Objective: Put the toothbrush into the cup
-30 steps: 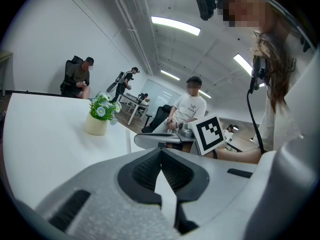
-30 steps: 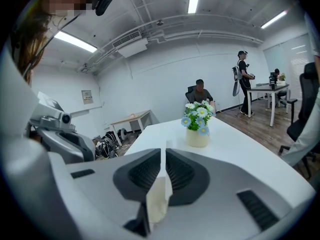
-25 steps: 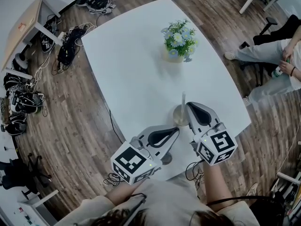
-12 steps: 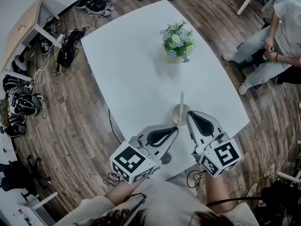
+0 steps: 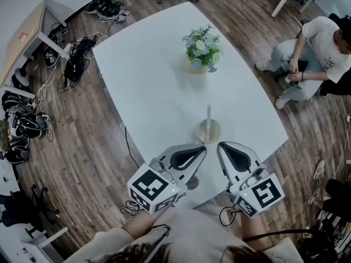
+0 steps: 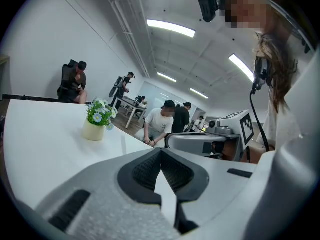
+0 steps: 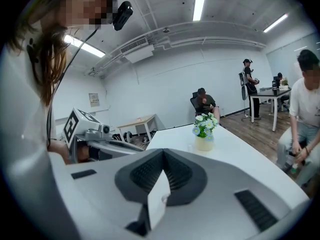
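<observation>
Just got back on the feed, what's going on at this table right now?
A person holds a gripper in each hand at the near edge of the white table. The toothbrush stands upright in the cup. The left gripper and the right gripper are both shut with nothing in them, just short of the cup. A pot of flowers sits farther back.

The surface (image 5: pixel 153 81) was white. The cup (image 5: pixel 203 133) was beige, the toothbrush (image 5: pixel 208 113) white. The flowers (image 5: pixel 202 41) were blue and white. The floor (image 5: pixel 93 130) showed brown wood grain.
</observation>
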A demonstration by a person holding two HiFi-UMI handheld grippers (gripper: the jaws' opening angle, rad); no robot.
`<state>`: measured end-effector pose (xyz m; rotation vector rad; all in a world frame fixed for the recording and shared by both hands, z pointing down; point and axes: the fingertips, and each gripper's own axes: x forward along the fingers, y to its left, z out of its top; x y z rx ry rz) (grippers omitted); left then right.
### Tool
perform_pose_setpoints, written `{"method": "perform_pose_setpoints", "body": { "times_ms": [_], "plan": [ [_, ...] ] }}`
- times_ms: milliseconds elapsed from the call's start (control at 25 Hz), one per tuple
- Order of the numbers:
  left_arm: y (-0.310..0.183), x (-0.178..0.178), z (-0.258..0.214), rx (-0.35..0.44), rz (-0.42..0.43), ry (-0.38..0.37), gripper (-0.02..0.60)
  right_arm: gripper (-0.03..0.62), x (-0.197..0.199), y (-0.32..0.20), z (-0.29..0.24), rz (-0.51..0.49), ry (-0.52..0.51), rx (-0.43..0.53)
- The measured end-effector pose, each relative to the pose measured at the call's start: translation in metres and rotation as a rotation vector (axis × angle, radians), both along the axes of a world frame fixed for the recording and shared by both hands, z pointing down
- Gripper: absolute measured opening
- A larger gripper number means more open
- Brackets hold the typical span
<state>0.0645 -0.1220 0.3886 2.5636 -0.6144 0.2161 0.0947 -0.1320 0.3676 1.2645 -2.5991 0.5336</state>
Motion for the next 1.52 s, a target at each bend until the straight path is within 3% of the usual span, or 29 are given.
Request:
{"method": "perform_pose_setpoints", "body": {
  "times_ms": [1520],
  "plan": [
    [0.037,-0.010,-0.012,0.028,0.059,0.020,0.006,0.018,-0.028,0.053,-0.003,-0.013,0.044,-0.005]
  ]
}}
